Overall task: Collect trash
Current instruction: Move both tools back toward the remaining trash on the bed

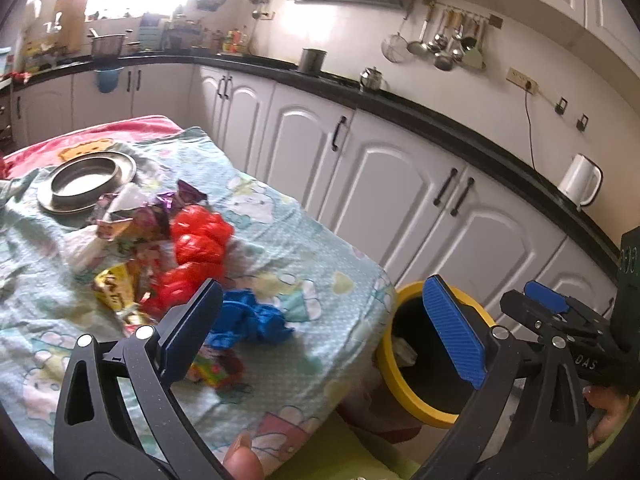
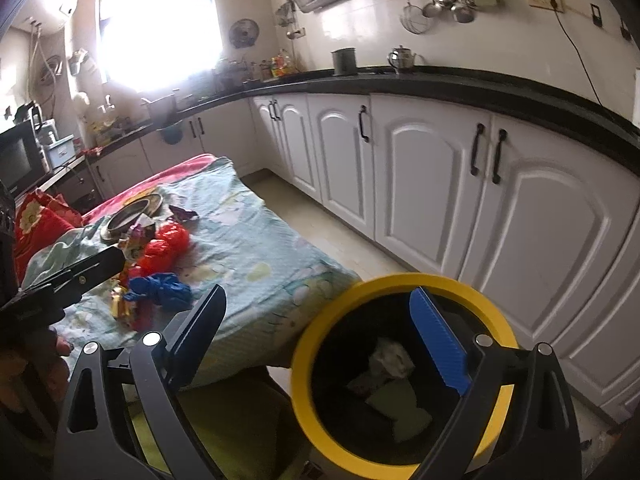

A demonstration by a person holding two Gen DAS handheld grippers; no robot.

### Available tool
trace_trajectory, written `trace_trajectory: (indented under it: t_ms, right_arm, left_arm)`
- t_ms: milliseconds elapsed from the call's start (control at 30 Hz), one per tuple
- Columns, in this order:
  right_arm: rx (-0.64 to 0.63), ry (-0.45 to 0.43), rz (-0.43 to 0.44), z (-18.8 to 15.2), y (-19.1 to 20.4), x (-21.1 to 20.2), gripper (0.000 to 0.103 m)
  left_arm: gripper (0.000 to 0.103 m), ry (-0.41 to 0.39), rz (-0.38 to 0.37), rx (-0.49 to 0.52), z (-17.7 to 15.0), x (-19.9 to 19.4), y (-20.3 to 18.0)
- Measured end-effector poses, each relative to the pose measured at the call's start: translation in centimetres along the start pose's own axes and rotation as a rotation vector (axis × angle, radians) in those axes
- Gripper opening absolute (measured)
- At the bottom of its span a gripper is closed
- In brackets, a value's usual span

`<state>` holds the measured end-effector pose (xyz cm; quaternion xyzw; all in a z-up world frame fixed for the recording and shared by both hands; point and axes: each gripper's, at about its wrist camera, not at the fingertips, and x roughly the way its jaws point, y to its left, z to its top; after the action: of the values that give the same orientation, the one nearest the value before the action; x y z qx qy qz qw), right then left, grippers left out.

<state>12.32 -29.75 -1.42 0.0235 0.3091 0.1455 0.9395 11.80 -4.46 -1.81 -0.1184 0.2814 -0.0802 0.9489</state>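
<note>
A heap of trash lies on the cloth-covered table: crumpled red plastic, a blue crumpled piece, shiny wrappers and a yellow wrapper. My left gripper hangs open over the table's near corner, holding nothing, with the blue piece just past its left finger. A black bin with a yellow rim stands beside the table. My right gripper is open above the bin's mouth, nothing between its fingers. White paper lies inside the bin. The red plastic and blue piece also show in the right wrist view.
A metal plate sits on the table behind the trash. White cabinets under a black counter run along the right, with a floor strip between them and the table. A red cushion lies at the table's far left.
</note>
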Motion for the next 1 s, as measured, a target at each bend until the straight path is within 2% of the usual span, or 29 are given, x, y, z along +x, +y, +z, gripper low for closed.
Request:
trace_trajectory:
  t_ms: [633, 1000]
  right_arm:
    - [-0.106, 0.002, 0.048, 2.0, 7.7, 2.5, 0.091]
    - [-0.176, 0.031, 0.092, 2.5, 11.5, 5.0, 0.092]
  left_arm:
    - [0.092, -0.092, 0.106, -0.102, 1.1, -2.8, 7.0]
    - [0.092, -0.083, 0.164, -0.178, 1.2, -2.6, 11.0]
